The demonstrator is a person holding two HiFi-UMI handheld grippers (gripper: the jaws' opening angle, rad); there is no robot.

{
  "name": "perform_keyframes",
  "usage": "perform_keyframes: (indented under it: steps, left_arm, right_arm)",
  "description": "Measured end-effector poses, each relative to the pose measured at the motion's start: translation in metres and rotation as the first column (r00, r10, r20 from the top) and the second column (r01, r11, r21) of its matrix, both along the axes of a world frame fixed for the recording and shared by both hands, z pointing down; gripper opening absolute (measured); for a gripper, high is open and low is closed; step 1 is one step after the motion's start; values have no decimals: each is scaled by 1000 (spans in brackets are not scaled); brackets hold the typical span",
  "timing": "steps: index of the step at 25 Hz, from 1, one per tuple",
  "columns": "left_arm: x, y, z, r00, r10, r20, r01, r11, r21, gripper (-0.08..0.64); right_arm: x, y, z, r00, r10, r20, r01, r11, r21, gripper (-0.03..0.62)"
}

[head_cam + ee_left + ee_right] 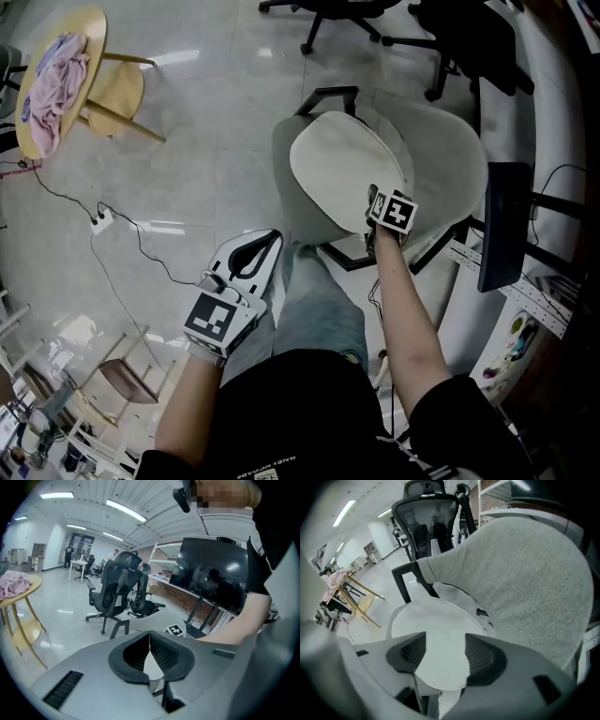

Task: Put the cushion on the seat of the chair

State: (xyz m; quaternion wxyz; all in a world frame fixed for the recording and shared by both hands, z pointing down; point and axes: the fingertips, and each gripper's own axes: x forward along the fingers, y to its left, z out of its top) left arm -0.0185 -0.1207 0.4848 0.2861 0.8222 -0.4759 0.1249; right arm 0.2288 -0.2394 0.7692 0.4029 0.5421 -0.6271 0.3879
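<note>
At far left a round wooden worktop [91,36] carries a pink cloth [49,86], and a power strip [101,221] with its cable lies on the pale floor below it. Next comes the left gripper [255,251], held low over the person's leg and well apart from the chair; in the left gripper view its 2 jaws [150,644] meet at the tips with nothing between them, pointing towards a black office chair [115,585] across the room. Right of centre stands the grey chair [445,150], its fabric shell on a dark frame. The white round cushion [342,173] lies on the seat of that chair, with the grey back curving round behind it on the right. The right gripper [375,208] is at the cushion's near right edge, with its marker cube facing up. In the right gripper view its 2 jaws [440,657] stand apart, and the cushion [431,625] fills the gap between them, its near edge reaching in between the pads; whether the pads press on it cannot be told. The chair's grey back [534,573] rises to the right of the cushion there. Furthest right, just beside the chair, a black monitor [506,225] stands edge-on.
</note>
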Motion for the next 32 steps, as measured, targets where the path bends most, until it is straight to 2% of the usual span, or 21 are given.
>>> perform_keyframes:
  steps: [3, 4, 10, 19, 24, 29, 32]
  left_arm:
    - [-5, 6, -11, 1000, -20, 1, 20, 1000, 12, 12]
    - [-8, 6, -15, 1000, -31, -1, 31, 999, 18, 12]
    - [-28, 10, -40, 994, -109, -8, 109, 991, 84, 12]
    - [-84, 36, -69, 980, -199, -24, 201, 968, 152, 13]
    - [-124, 50, -87, 960, -279, -35, 281, 948, 147, 12]
    - [-146, 66, -106, 960, -274, -53, 278, 928, 250, 12]
    - [-162, 74, -118, 954, -295, -56, 299, 917, 264, 12]
  right_arm:
    - [-19, -1, -27, 998, -60, -6, 60, 997, 55, 35]
    - [-29, -2, -36, 996, -90, 5, 90, 993, 74, 9]
    - [-92, -3, -87, 960, -262, 102, 243, 956, 163, 8]
    - [-190, 18, -167, 899, -390, 199, 327, 901, 286, 6]
    - [-247, 40, -218, 838, -493, 233, 385, 838, 386, 8]
    - [-296, 68, -269, 765, -593, 253, 433, 763, 479, 8]
    - [-327, 82, -306, 711, -653, 259, 457, 710, 536, 8]
